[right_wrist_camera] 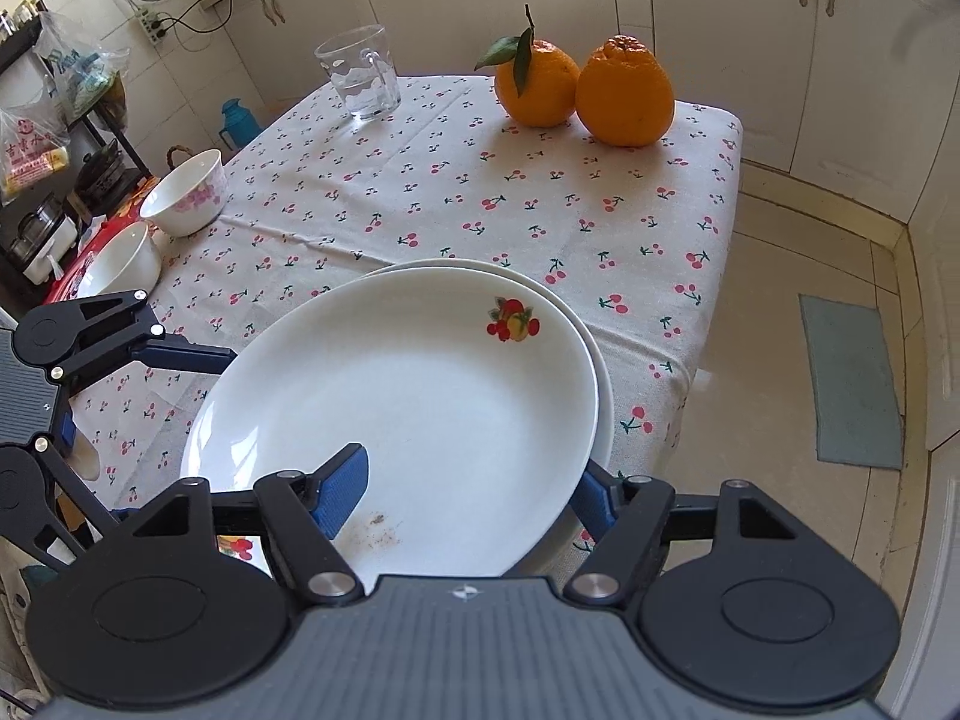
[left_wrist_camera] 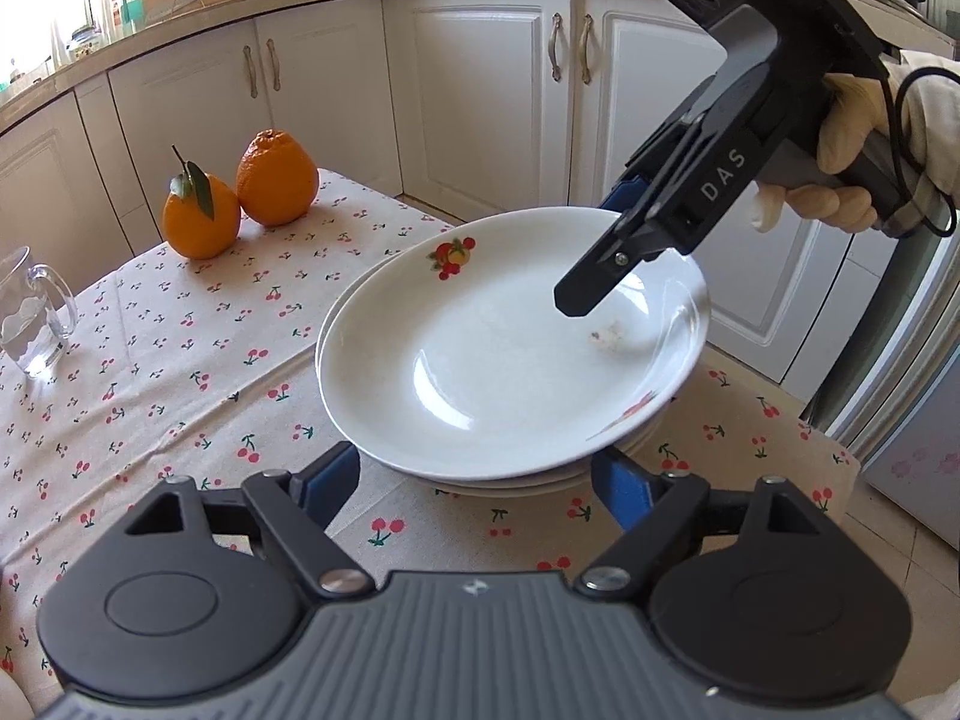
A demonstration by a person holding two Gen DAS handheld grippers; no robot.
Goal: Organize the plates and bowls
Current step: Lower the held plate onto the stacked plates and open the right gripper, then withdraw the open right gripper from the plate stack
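I find a table under a cherry-print cloth [right_wrist_camera: 456,192], with white cabinets [left_wrist_camera: 480,90] behind it. Right of it are a tiled floor [right_wrist_camera: 780,276] and a grey-green mat [right_wrist_camera: 852,378].

Containers, left to right in the right wrist view:
- Two white bowls [right_wrist_camera: 186,192] stand at the left edge on something red. The rear one has a pink flower print and both look empty.
- A glass mug [right_wrist_camera: 360,72] stands at the far side with a little water in it.
- Two oranges [right_wrist_camera: 627,93] sit touching at the far right corner. The left one has a leaf.

The plates are stacked at the near right edge of the table. The top plate [right_wrist_camera: 432,396] lies tilted on the stack [right_wrist_camera: 603,396] and has a fruit print on its rim. There are brown crumbs [right_wrist_camera: 378,531] near its near edge.

The left gripper [left_wrist_camera: 480,486] has its jaws well apart, with the stack's rim over their tips and not pinched. The right gripper [right_wrist_camera: 465,495] is held by a gloved hand [left_wrist_camera: 858,138] and straddles the top plate's rim. One finger is over the dish and the other is outside it. I cannot tell whether they press.
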